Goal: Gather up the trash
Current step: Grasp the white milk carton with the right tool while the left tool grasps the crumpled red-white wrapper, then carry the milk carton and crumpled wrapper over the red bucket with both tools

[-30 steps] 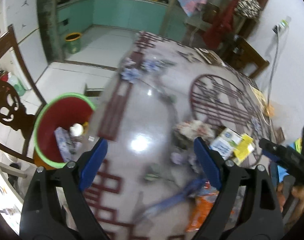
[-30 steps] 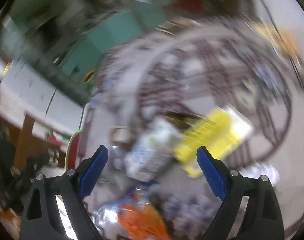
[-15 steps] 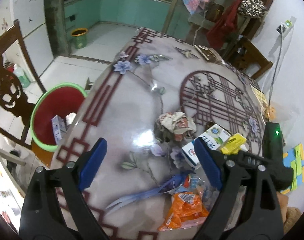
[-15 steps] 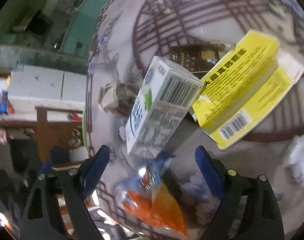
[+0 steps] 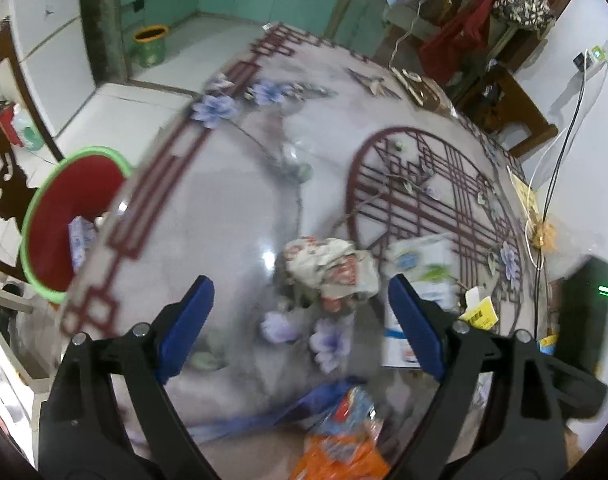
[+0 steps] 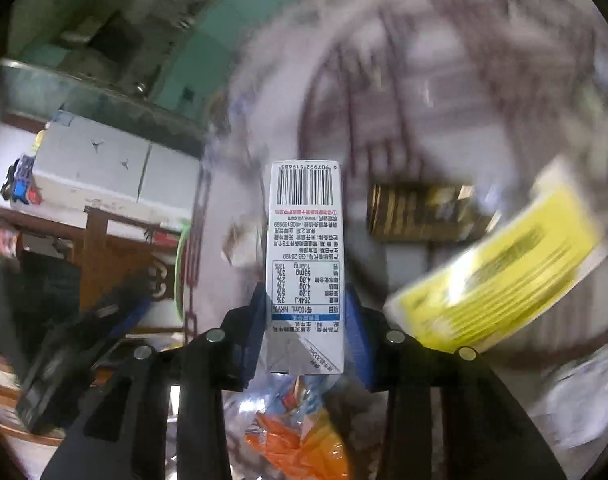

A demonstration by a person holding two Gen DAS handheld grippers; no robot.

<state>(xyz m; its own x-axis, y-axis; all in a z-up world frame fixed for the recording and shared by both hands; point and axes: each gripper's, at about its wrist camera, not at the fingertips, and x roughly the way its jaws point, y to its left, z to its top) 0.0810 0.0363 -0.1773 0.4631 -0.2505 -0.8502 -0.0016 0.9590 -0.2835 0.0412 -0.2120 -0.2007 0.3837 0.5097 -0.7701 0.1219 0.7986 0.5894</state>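
White milk carton (image 6: 306,264) stands lengthwise between the right gripper (image 6: 306,332) pads, jaws closing and pressing its sides above the patterned table (image 5: 223,216). Barcode end points away; "GB 25190" and "100mg" readable, brand probably Yili, blurred. Left gripper (image 5: 299,320) jaws wide, empty, over crumpled paper wad (image 5: 332,268).

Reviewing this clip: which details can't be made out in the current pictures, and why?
- Milk carton, right wrist view: its lower end is hidden between the closing right claw pads.
- Yellow box, right wrist view: print smeared by motion blur.
- Red bin, left wrist view: the table edge covers part of its contents.
- Orange wrapper, left wrist view: blurred, cut off by the bottom edge.
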